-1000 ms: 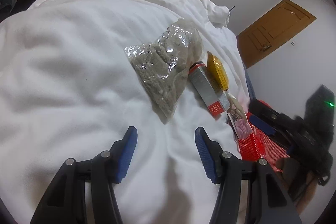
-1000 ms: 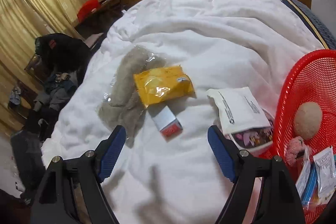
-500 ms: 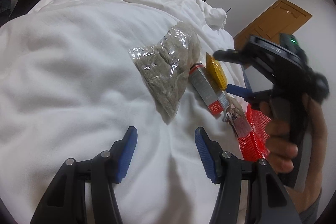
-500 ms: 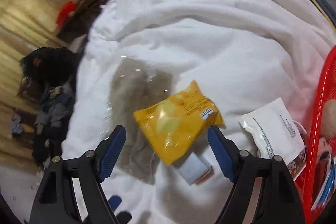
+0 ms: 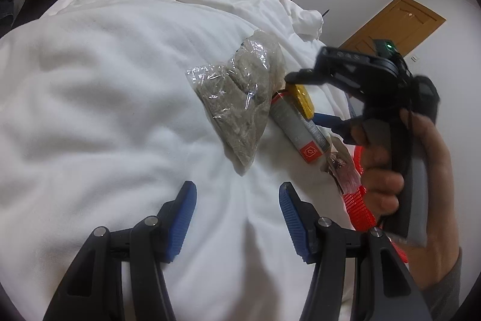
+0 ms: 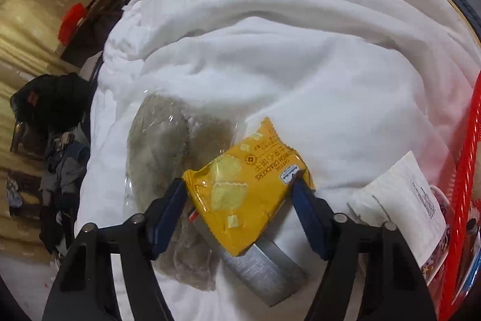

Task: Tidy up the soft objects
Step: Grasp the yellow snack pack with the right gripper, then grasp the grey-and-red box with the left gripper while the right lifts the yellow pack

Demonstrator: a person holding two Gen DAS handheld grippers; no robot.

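White duvet (image 5: pixel 114 98), rumpled, covering a bed; bears all items listed. Left gripper (image 5: pixel 237 218): blue pads spread wide, nothing between them, poised over bare duvet short of the items. Right gripper (image 6: pixel 240 194): blue fingertips (image 6: pixel 174 200) set against the two short ends of a yellow cracker packet (image 6: pixel 249 185), one on each side; contact appears made, though whether the packet is firmly clamped cannot be told. In the left wrist view the right gripper (image 5: pixel 303 98) appears from the side, held in the person's hand (image 5: pixel 399 176), reaching down over the same packet (image 5: pixel 303 101), of which only a yellow edge shows. Cracker packet: lies partly atop a grey and red box (image 6: pixel 264 270), long and narrow, its red end (image 5: pixel 309 151) pointing toward the left gripper. Clear plastic bag of grey fuzzy material (image 5: pixel 240 98): flat on the duvet, just beside the box and touching it along one side; also seen in the right wrist view (image 6: pixel 168 158), partly under the packet. White printed pouch (image 6: pixel 399 194): near the packet, leaning against the rim of a red mesh basket (image 6: pixel 463 200) at the bed edge. Background: wooden door (image 5: pixel 393 23), yellow curtains (image 6: pixel 27 29), dark heap of clothes (image 6: pixel 51 110).
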